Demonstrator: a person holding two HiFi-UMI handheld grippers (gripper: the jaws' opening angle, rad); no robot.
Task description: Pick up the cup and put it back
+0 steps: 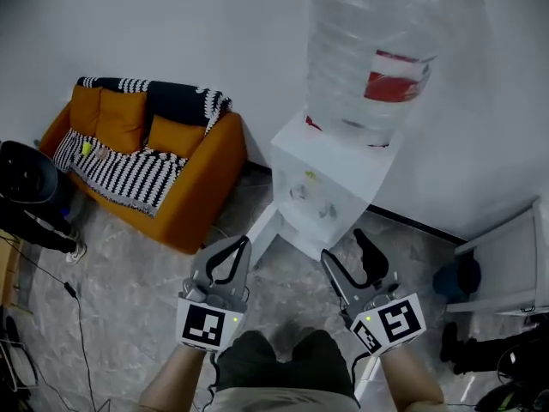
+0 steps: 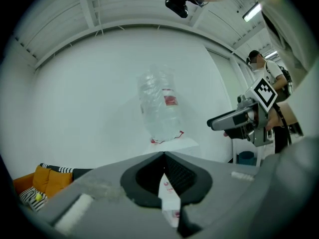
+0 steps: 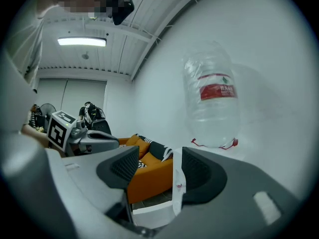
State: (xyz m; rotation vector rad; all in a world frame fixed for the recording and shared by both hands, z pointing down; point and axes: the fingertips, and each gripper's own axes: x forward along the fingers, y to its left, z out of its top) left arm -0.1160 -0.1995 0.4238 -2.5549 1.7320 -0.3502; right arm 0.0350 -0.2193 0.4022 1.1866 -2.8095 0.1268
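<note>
Grey floor (image 1: 129, 299) surrounds the water dispenser (image 1: 330, 166) at frame centre. A small clear shape in its recess may be the cup (image 1: 300, 193); I can't be sure. My left gripper (image 1: 245, 241) has its jaws pressed together, empty. The right gripper (image 1: 343, 245) gapes wide, empty. Misjudging clear plastic could topple it.

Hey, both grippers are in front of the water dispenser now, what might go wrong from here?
1. The left gripper has its jaws together, so it would likely push a thing rather than take it; only the right gripper is open.
2. The things in the recess of the water dispenser are too small to tell apart, so a reach in there may hit the wrong one.
3. The big bottle stands on top; a bump might shake it.
</note>
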